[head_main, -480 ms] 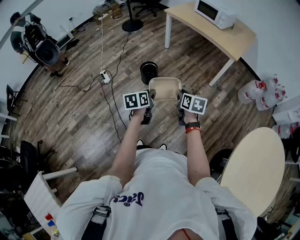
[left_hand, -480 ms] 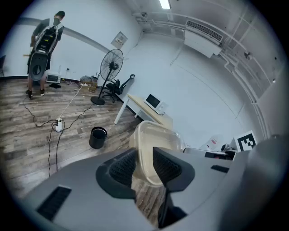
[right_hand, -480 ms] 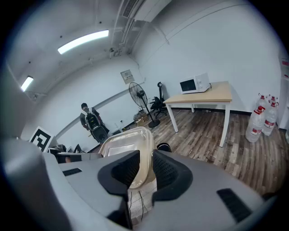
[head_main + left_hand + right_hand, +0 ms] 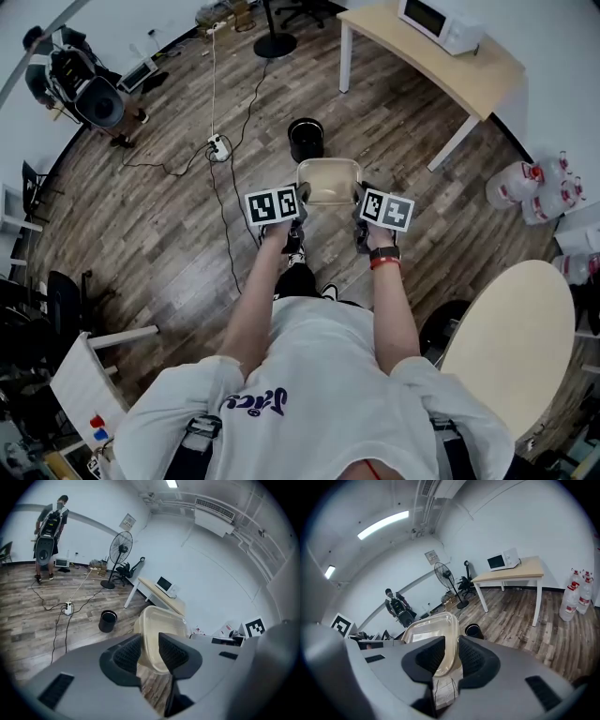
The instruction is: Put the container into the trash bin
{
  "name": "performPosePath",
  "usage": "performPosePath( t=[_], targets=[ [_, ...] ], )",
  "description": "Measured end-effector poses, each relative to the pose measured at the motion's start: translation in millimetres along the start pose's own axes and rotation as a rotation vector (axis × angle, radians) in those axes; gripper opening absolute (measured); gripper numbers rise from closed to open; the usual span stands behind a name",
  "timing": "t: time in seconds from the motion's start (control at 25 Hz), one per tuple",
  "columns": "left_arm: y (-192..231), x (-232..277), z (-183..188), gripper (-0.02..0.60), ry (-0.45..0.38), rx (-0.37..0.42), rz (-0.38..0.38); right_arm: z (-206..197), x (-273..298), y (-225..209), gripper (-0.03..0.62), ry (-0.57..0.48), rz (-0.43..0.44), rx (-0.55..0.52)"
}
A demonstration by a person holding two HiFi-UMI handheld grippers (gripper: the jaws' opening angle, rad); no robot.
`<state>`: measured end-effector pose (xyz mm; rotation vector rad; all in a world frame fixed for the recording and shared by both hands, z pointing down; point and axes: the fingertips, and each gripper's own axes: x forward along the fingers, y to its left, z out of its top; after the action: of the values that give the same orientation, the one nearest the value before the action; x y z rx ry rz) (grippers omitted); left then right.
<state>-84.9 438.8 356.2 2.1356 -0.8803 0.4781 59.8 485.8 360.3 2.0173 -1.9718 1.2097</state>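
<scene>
Both left gripper (image 4: 149,644) and right gripper (image 4: 450,645) pinch the container (image 4: 328,180) near the trash bin (image 4: 306,139).

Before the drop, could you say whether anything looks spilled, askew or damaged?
Nothing stands out: the container looks intact, gripped at either side by left gripper and right gripper, and the trash bin stands upright.

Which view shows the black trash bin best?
The left gripper view: the trash bin stands whole and unblocked on the floor. The head view shows it small, from above; the right gripper view shows only its upper part.
</scene>
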Motion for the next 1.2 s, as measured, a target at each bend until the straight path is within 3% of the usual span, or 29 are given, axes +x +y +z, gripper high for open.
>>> performPosePath(
  t=[0.28,0.64,1.2],
  targets=[
    [28.1,37.2,20.2,0.133,-0.004,-0.036,0.015,16.0,49.7,-7.9,0.106,0.012,0.015,0.004],
    [69.5,75.6,92.2,0.133,-0.025,-0.072,0.041,65.9,125.3,5.5,0.109,0.048,0.03,0.047],
    [128.7,136.4,184.1,0.133,-0.03,-0.118,0.062,132.8,232.4,22.5,0.117,0.096,0.066,0.021]
  ],
)
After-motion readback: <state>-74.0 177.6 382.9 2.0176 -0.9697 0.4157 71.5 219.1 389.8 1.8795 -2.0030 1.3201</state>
